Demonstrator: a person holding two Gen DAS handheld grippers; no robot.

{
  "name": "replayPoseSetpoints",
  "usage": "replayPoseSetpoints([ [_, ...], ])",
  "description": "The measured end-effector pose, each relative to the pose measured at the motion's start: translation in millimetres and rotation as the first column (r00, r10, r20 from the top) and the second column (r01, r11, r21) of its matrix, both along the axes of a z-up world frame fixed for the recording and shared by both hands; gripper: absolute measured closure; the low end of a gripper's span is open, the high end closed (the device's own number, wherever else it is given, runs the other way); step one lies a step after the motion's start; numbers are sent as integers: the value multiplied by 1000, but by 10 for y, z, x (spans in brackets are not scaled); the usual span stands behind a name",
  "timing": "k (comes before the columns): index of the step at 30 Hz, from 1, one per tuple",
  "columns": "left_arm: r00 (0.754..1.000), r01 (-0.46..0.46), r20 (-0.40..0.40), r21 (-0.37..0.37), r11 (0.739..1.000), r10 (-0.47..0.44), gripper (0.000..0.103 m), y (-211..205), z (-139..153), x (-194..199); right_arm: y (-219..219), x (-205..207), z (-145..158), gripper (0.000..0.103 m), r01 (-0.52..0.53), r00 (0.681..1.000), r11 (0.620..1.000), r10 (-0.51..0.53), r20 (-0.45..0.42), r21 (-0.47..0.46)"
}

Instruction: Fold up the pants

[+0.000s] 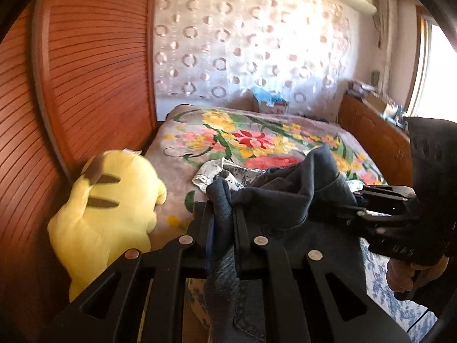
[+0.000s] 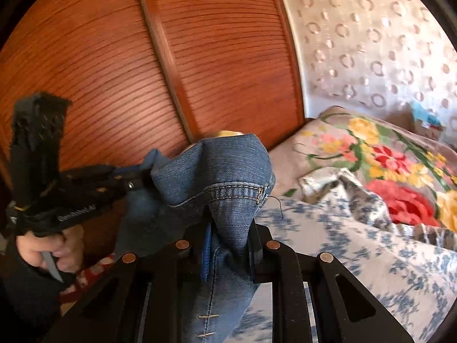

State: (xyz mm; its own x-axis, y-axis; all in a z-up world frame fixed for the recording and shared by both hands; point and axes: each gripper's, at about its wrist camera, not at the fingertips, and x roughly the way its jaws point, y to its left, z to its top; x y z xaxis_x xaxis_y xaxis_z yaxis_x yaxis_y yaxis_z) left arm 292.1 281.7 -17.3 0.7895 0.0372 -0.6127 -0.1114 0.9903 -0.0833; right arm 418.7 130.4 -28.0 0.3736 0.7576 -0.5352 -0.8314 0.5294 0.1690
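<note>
Left wrist view: left gripper [image 1: 224, 214], bottom centre of frame, jaws pressed together on a bunched fold of the jeans [image 1: 288, 194]. Denim rises between the two black fingers and spills over toward centre right, dark in shadow. Right gripper [image 1: 362, 203] enters from the right edge, its tips buried in the same cloth; a hand [image 1: 405, 274] grips its handle at lower right.

Right wrist view: right gripper [image 2: 231, 245] at bottom centre, jaws pinching a stitched seam of the jeans [image 2: 222, 165], which peak in a blue hump at frame centre. The left gripper [image 2: 134, 183] reaches in from the left, clamped on the far end of the fabric; a hand [image 2: 48, 254] holds its trigger at lower left. Garment hangs stretched between the two tools, lifted off the bed, though how much still trails on the bedding is hard to judge under the fingers.

Surroundings: yellow plush toy [image 1: 105, 217] at lower left against the slatted wooden door [image 1: 94, 65]. Floral blanket [image 1: 251, 140] across mid-frame. Blue-and-white printed sheet [image 2: 357, 257] at lower right beneath the jeans. Patterned wall [image 1: 251, 37] at upper centre, wooden bed frame [image 1: 374, 143] at right.
</note>
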Motion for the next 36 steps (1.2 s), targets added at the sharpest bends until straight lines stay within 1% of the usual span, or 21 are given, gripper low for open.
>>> replayPoseSetpoints([
  [3,999,33,-20,27,999,-32,91,-98,-21,297,-47,160,-61,84,51,999,999,-51,-10,2],
  [8,996,76,-44,45,996,-74,91,-234,-43,682,-104,403,-132,83,147,988,989,-146,-46,8],
  [12,991,115,-72,58,992,-111,91,-380,-94,900,-185,497,-213,82,202,978,979,-203,-55,-22],
  [15,986,135,-105,77,988,-127,91,-478,-181,1039,-107,583,-265,79,222,971,972,-228,-73,-75],
  [16,985,138,-113,83,987,-129,91,-505,-195,1049,-113,599,-265,78,216,972,972,-223,-74,-90],
  [17,984,141,-125,98,985,-128,91,-530,-231,1074,-128,616,-251,73,211,973,973,-219,-78,-97],
  [18,983,141,-130,104,984,-127,91,-535,-250,1076,-138,638,-233,71,216,971,971,-225,-85,-101],
  [19,983,139,-132,104,985,-125,91,-538,-250,1077,-151,661,-212,66,219,969,970,-229,-95,-105],
  [20,983,132,-137,94,987,-119,88,-518,-250,1067,-160,678,-187,61,217,968,970,-228,-101,-107],
  [22,985,104,-143,67,992,-94,84,-468,-221,1030,-182,677,-118,58,206,971,972,-217,-101,-114],
  [23,986,100,-139,55,993,-92,81,-449,-200,995,-186,673,-70,58,200,974,972,-211,-86,-119],
  [24,987,96,-135,52,994,-88,75,-436,-175,943,-231,632,-43,58,197,976,973,-206,-73,-117],
  [25,987,91,-135,59,994,-82,72,-431,-155,883,-243,629,1,58,197,976,974,-206,-69,-111],
  [26,988,91,-133,64,994,-82,64,-426,-140,822,-248,621,40,58,191,978,976,-199,-68,-109],
  [27,988,94,-125,64,993,-86,56,-454,-130,765,-237,599,93,58,183,981,977,-189,-48,-113],
  [29,989,100,-111,58,993,-93,52,-468,-108,654,-258,550,167,58,190,982,976,-191,4,-107],
  [30,989,107,-111,58,993,-100,46,-481,-103,584,-269,525,216,58,195,981,976,-194,21,-99],
  [32,989,109,-109,64,992,-102,41,-498,-103,481,-265,494,308,58,184,983,980,-181,35,-82],
  [33,989,109,-104,65,992,-102,41,-517,-103,393,-257,460,326,58,169,985,983,-166,39,-75],
  [35,989,112,-107,61,992,-105,41,-548,-117,305,-197,422,337,63,130,991,989,-128,34,-74],
  [36,987,117,-114,59,991,-109,41,-579,-142,239,-149,414,324,64,106,994,991,-104,26,-79],
])
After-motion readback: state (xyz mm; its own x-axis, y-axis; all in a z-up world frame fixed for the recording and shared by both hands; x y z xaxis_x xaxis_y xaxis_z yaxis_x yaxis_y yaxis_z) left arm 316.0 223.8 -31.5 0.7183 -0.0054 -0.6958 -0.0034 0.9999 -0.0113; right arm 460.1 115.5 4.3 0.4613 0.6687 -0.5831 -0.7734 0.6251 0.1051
